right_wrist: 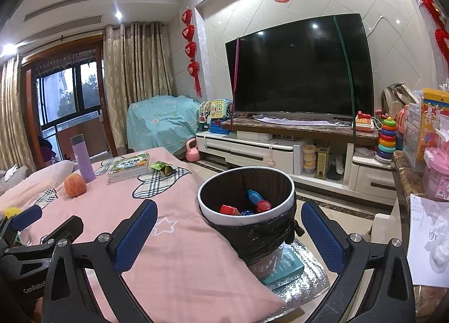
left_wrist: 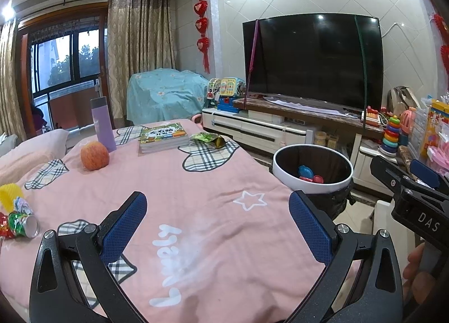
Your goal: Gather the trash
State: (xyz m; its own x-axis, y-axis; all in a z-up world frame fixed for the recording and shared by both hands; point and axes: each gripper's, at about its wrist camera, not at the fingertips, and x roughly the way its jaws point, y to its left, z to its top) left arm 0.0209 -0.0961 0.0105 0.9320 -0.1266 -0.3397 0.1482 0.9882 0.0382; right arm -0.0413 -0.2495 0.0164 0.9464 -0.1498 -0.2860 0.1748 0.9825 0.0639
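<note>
A white-rimmed trash bin (left_wrist: 313, 168) (right_wrist: 247, 199) with a black liner stands off the right edge of the pink-covered table (left_wrist: 196, 196) (right_wrist: 174, 238); it holds blue and red trash. A green wrapper (left_wrist: 209, 139) (right_wrist: 164, 167) lies by the books. A crushed green can (left_wrist: 23, 223) and a yellow cup (left_wrist: 9, 193) lie at the table's left edge. My left gripper (left_wrist: 217, 210) is open and empty above the cloth. My right gripper (right_wrist: 228, 223) is open and empty, just in front of the bin.
An apple (left_wrist: 94, 156), a purple bottle (left_wrist: 102, 125) and a stack of books (left_wrist: 162, 137) sit at the table's far end. A TV (left_wrist: 313, 60) on a cabinet stands behind. Toys crowd a shelf (right_wrist: 426, 154) at the right. The bin rests on a teal book (right_wrist: 286, 266).
</note>
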